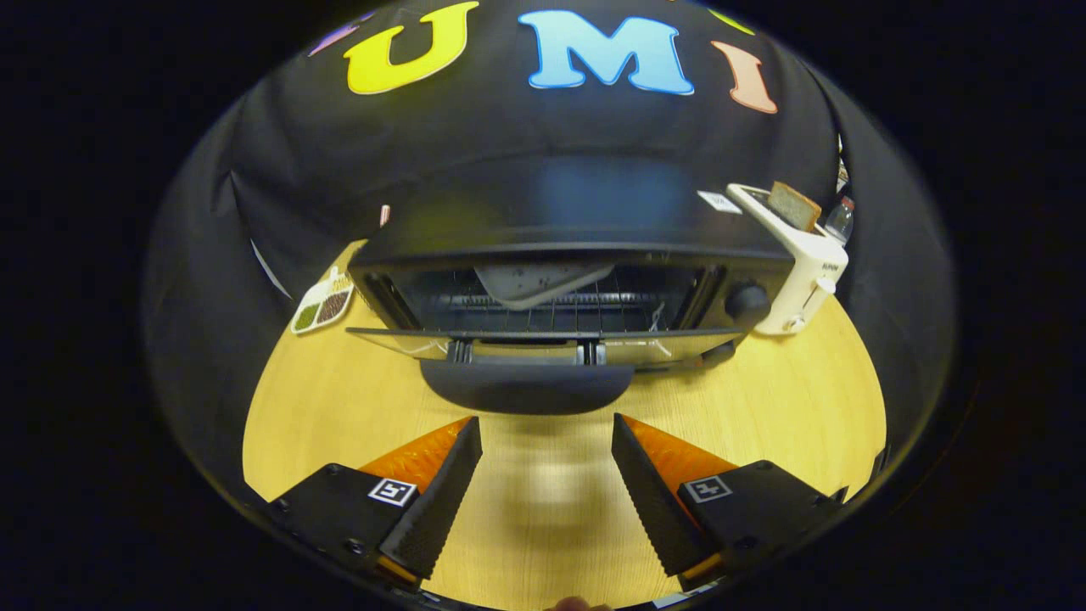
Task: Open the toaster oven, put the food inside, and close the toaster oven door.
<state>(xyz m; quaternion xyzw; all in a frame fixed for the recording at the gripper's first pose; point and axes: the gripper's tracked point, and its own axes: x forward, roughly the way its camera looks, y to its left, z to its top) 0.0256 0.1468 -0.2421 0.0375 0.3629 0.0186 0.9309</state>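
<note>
A black toaster oven (577, 212) stands on the wooden table (764, 416) just beyond my fingers. Its glass door (543, 344) hangs open and lies flat toward me, with the dark handle (526, 389) at its front edge. On the wire rack inside rests a grey plate or tray (539, 283); I cannot tell what lies on it. My gripper (547, 441) is open, its fingertips a short way in front of the handle and touching nothing. Bare table shows between the fingers.
A white pop-up toaster (802, 263) with a slice of bread (793, 205) in its slot stands right of the oven. A small divided dish (322, 307) with dark and green fillings lies left of the oven. A bottle (838, 219) stands behind the white toaster.
</note>
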